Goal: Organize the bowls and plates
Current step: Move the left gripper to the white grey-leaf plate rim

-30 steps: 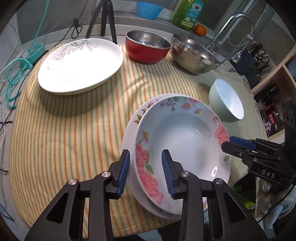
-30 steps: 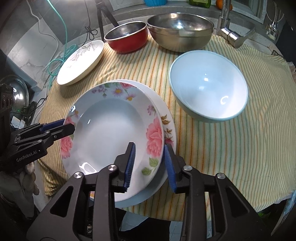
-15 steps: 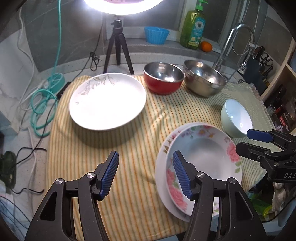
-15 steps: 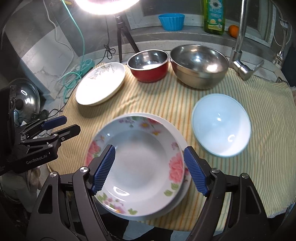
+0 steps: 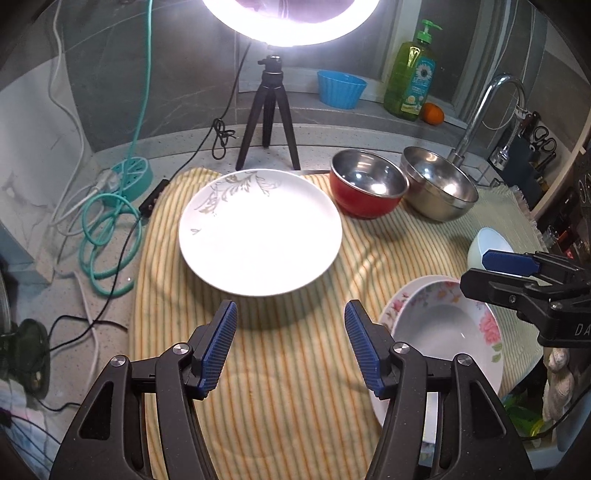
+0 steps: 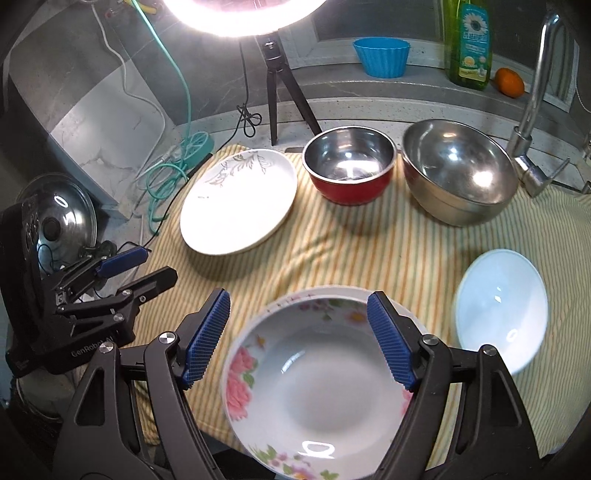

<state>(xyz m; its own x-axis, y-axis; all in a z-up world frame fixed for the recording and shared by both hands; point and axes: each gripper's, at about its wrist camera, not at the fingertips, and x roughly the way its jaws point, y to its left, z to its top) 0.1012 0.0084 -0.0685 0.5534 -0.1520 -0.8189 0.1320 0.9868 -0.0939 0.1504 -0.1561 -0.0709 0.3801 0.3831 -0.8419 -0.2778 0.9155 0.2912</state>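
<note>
Where floral plate (image 6: 317, 391) overlaps, lower plate (image 6: 402, 314) mostly hidden

A home kitchen counter, set up for filming.

A faucet (image 6: 532, 107) rose at the right over a cloth (image 6: 369, 251) covering the counter, with steel bowls (image 6: 458, 170) and plates (image 6: 240, 199) laid on it. On the ledge at the top stood a soap bottle (image 6: 467, 44), a blue cup (image 6: 382, 57) and an orange (image 6: 509, 82). A pot lid (image 6: 55, 221) leaned at the left. Scissors (image 5: 543, 138) hung at the upper right of the left view. A ring light (image 5: 291, 22) on a tripod (image 5: 269, 118) glared at the top centre, cables (image 5: 107, 240) coiled at the left.
</note>
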